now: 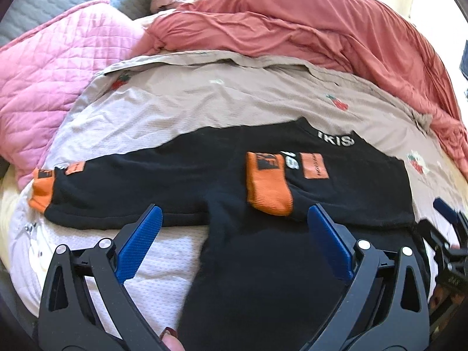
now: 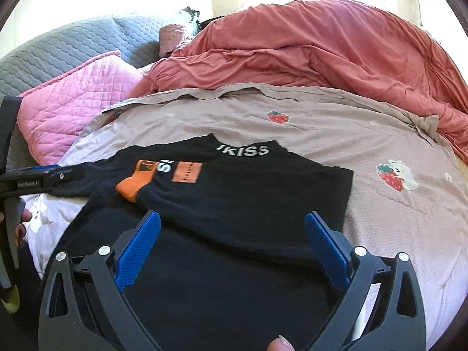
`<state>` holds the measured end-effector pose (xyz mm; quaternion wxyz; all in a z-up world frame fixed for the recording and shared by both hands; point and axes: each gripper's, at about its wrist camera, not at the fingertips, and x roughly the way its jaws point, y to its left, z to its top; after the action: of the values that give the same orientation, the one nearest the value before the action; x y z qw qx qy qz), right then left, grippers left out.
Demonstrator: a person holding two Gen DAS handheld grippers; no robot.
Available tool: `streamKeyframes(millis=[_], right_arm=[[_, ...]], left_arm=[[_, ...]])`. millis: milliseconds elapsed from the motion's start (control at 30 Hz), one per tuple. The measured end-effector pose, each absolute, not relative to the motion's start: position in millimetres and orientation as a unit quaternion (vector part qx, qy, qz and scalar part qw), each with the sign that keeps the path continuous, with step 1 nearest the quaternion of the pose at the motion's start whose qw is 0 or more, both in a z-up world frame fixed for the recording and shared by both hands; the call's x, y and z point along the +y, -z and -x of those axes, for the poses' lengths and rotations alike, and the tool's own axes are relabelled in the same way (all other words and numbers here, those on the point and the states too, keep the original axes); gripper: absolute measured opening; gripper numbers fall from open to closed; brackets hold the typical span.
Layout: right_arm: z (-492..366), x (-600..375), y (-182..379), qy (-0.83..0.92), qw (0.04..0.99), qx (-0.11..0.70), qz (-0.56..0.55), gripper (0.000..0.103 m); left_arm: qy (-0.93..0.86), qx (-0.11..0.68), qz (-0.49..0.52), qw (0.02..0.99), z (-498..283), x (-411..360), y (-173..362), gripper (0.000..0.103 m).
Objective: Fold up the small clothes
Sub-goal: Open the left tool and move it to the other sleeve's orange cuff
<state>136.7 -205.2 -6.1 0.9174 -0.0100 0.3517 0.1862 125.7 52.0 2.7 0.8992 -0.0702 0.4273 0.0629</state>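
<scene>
The black sweater (image 2: 234, 193) lies flat on the bedsheet (image 2: 365, 134), both grippers' jaws spread wide, grasping nothing.

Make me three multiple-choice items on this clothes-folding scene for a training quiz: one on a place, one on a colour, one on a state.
1. Where does the black sweatshirt lie?
A on the beige strawberry sheet
B on the grey quilt
C on the floor

2. What colour are its sleeve cuffs?
A white
B orange
C green

3. How does the right gripper stand?
A shut on a cuff
B shut on nothing
C open

Answers: 1 A, the sheet shows all round it; 2 B, both visible cuffs are orange; 3 C, the blue fingers stand wide apart, gripping nothing.
</scene>
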Motion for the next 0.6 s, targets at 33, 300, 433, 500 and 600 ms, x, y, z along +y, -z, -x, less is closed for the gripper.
streamKeyframes(millis=[33,300,433,500,600], right_arm=[[-132.8,-197.8,4.7,-0.189,0.917,0.351,0.011,0.098],[-114.7,-141.7,-1.0,-0.219,0.907,0.358,0.036,0.098],[-109.3,-115.7,-1.7,-0.227,0.902,0.363,0.048,0.098],[-109.2,-103.5,-0.4,-0.233,0.898,0.369,0.045,0.098],[-107.6,-86.2,-1.9,-0.247,0.894,0.370,0.048,0.098]], left_arm=[[-0.065,0.425,0.074,0.900,-124.9,56.7,-3.7,0.093],[-0.093,0.412,0.126,0.897,-117.6,106.9,-6.1,0.093],[-0.101,0.402,0.150,0.897,-113.1,127.9,-10.7,0.093],[-0.112,0.395,0.151,0.899,-110.4,138.2,-13.9,0.093],[-0.130,0.389,0.150,0.900,-107.5,154.5,-16.5,0.093]])
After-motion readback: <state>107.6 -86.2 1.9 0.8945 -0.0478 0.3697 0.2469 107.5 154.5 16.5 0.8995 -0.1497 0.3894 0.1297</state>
